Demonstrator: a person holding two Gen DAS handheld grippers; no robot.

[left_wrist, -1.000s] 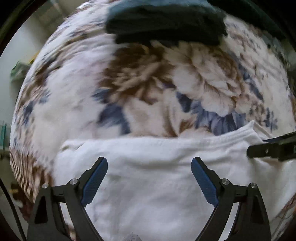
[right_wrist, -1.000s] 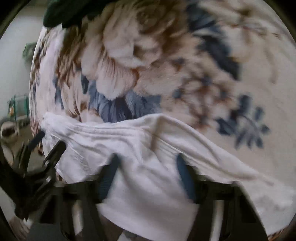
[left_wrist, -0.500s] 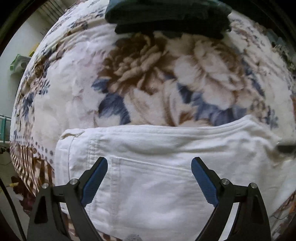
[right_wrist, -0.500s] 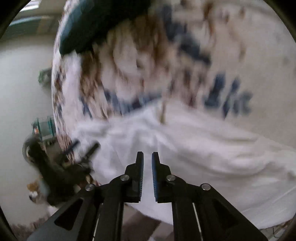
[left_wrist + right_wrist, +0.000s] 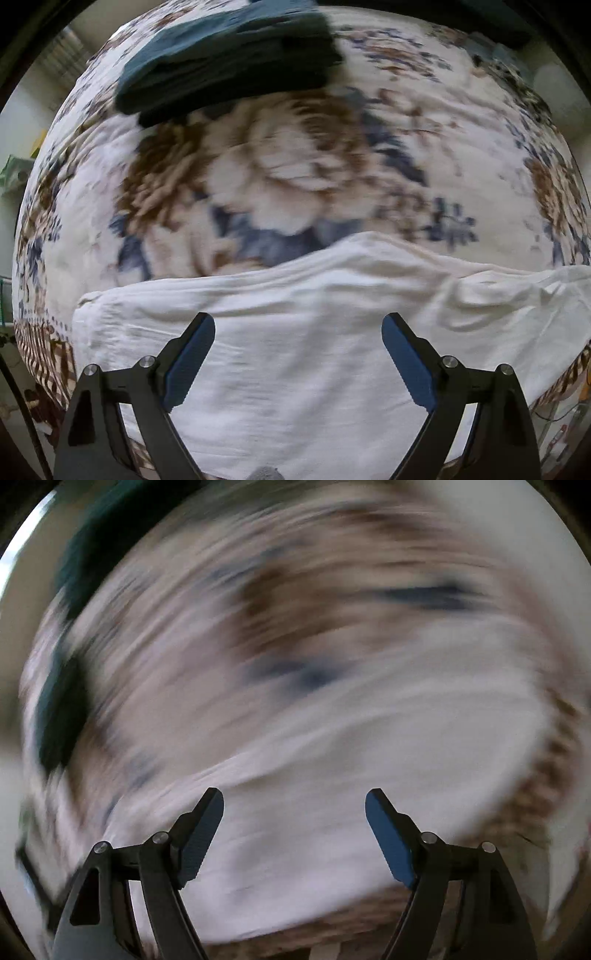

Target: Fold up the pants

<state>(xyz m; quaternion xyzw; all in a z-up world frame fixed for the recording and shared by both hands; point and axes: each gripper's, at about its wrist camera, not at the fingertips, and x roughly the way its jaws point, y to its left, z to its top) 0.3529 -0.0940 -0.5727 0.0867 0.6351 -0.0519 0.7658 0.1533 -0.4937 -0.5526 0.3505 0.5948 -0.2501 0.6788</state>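
White pants (image 5: 295, 354) lying on floral blanket (image 5: 280, 177).
Left gripper (image 5: 298, 332) gaping empty, right gripper (image 5: 294, 808) opening empty; a careless regrasp risks bunching cloth.

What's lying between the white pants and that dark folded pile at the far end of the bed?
Only the flowered blanket lies between the white pants and the dark green folded pile; the left wrist view shows this.

both wrist views down onto bedspread (image 5: 461, 122)
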